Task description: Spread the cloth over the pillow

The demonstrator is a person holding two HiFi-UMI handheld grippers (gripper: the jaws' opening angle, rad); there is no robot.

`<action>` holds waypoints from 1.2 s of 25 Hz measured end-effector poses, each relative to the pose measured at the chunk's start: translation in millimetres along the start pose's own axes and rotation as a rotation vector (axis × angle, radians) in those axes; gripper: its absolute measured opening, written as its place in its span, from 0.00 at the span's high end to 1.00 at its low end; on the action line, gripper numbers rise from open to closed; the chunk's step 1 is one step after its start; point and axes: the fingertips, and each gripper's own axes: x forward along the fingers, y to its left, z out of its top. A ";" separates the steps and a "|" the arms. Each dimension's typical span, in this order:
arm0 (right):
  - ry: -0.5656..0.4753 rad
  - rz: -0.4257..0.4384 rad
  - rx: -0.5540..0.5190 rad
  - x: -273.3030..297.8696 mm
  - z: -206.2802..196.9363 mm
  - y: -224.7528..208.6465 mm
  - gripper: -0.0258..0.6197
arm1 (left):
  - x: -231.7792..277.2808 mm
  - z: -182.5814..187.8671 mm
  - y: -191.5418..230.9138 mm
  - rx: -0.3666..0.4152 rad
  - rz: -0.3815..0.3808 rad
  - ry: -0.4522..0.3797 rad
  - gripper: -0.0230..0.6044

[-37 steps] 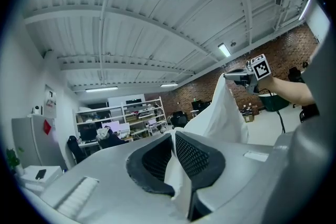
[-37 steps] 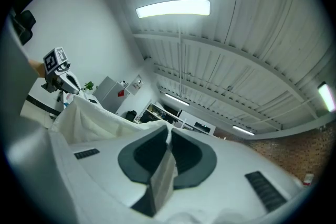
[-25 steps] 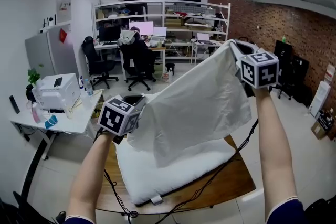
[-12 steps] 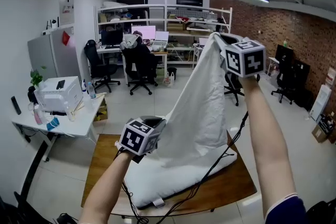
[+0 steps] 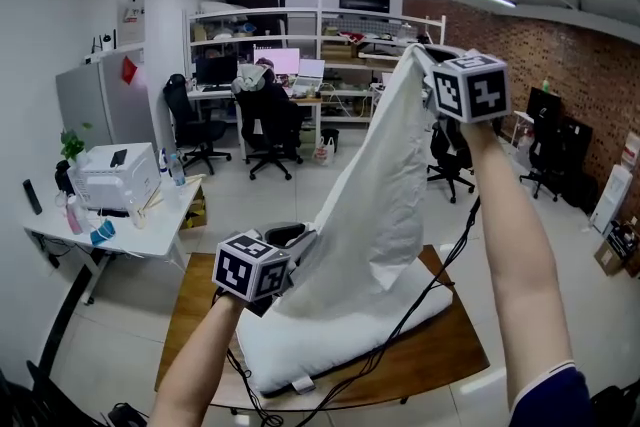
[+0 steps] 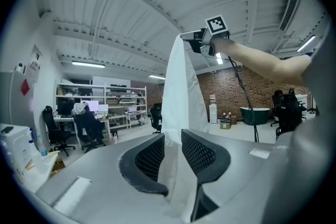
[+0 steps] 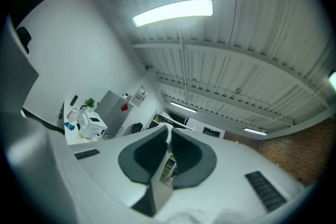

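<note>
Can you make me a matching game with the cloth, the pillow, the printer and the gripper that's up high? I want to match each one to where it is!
Things:
1. cloth
2. pillow
3. right gripper
4. printer

Places:
A. on the white desk at the left
B. lying on the wooden table
C. up high, shut on the top corner of the cloth
D. hanging down over the pillow

Pairs: 1-D, 2-B, 3-C, 4-A
</note>
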 end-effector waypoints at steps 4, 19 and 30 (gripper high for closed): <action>-0.002 -0.023 -0.009 3.2 6.0 -6.8 0.92 | -8.1 -3.1 2.6 -0.022 -0.007 0.002 0.78; -0.020 -0.072 -0.039 1.4 32.9 -30.4 0.92 | 12.5 -107.7 -35.0 -0.027 -0.082 0.225 0.72; -0.056 -0.086 -0.061 -10.6 60.6 -35.6 0.92 | 39.2 -161.6 -43.7 -0.054 -0.041 0.305 0.70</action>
